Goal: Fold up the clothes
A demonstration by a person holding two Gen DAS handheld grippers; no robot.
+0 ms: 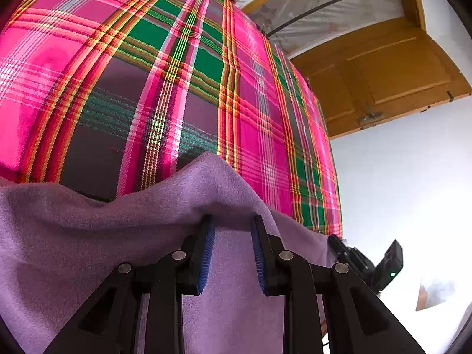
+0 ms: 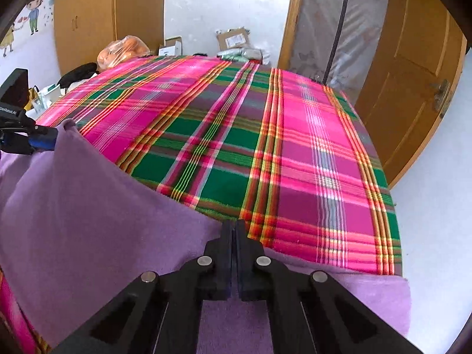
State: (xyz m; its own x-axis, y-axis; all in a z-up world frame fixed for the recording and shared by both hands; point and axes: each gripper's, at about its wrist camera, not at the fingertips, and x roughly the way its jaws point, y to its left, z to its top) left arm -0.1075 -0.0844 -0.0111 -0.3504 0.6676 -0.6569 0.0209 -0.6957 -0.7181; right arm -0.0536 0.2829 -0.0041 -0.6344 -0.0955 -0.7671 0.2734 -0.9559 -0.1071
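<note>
A purple fleece cloth [image 2: 88, 206] lies over the near edge of a bed with a pink and green plaid cover [image 2: 265, 147]. My right gripper [image 2: 236, 224] is shut on the cloth's upper edge. My left gripper [image 1: 231, 221] has its blue pads [image 1: 206, 250] spread apart. The purple cloth [image 1: 88, 236] drapes across its fingertips and hides them, rising in a peak just above. At the far left of the right wrist view, the left gripper [image 2: 47, 140] sits at the cloth's far corner. The right gripper [image 1: 334, 240] pokes out beside the cloth's right end.
A wooden door [image 2: 413, 88] stands open right of the bed, over white floor [image 2: 436, 206]. Cardboard boxes [image 2: 233, 41] and an orange bag [image 2: 124, 50] sit past the bed's far end. A wooden wardrobe [image 2: 88, 14] stands at the back left.
</note>
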